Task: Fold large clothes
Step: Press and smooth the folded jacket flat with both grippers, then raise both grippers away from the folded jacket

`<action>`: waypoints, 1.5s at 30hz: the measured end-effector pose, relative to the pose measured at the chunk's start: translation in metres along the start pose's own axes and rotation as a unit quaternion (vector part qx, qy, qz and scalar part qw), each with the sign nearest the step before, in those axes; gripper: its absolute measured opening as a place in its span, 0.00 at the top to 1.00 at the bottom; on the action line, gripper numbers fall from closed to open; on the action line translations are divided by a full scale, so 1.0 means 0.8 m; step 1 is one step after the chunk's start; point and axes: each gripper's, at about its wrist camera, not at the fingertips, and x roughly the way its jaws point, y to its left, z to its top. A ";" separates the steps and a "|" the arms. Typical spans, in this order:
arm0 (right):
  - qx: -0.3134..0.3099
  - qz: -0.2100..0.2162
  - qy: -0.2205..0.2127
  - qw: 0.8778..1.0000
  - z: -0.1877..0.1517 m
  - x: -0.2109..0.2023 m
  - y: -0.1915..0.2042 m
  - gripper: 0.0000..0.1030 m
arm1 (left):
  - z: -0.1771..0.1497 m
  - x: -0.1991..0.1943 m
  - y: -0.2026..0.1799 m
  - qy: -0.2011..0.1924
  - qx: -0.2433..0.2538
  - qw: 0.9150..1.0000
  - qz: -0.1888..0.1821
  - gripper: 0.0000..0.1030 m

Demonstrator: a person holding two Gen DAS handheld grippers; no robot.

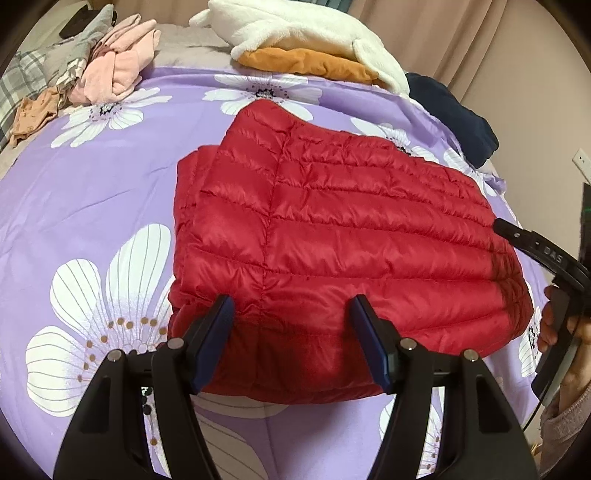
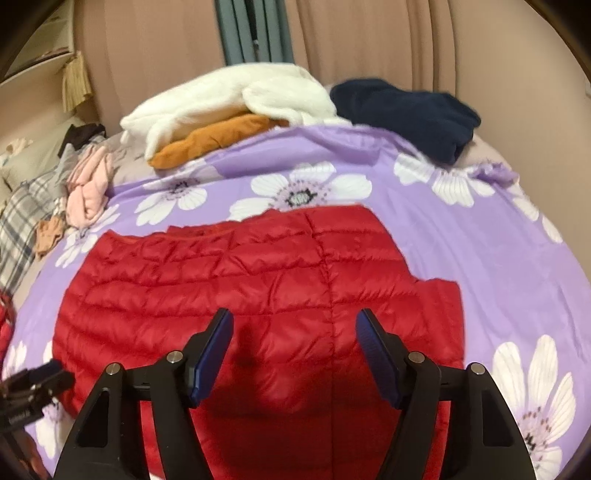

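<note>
A red quilted down jacket [image 1: 332,229] lies folded into a rough rectangle on the purple flowered bedspread [image 1: 92,192]. It also shows in the right wrist view [image 2: 236,280]. My left gripper [image 1: 291,306] is open and empty, its blue pads over the jacket's near edge. My right gripper [image 2: 295,321] is open and empty above the jacket's near part. The right gripper also shows at the right edge of the left wrist view [image 1: 524,240], beside the jacket. The left gripper shows at the lower left of the right wrist view [image 2: 33,380].
A white fleece [image 1: 303,29] on an orange garment [image 1: 306,62] lies at the far side. A navy garment [image 1: 454,114] lies at the far right. Pink [image 1: 114,66], grey and plaid clothes [image 1: 26,77] are piled at the far left. Beige curtains [image 2: 406,44] hang behind the bed.
</note>
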 end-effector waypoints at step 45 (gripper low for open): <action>0.085 0.025 0.008 0.996 -0.062 -0.065 -0.043 0.31 | -0.065 -0.063 0.025 0.013 -0.098 0.994 -0.043 0.36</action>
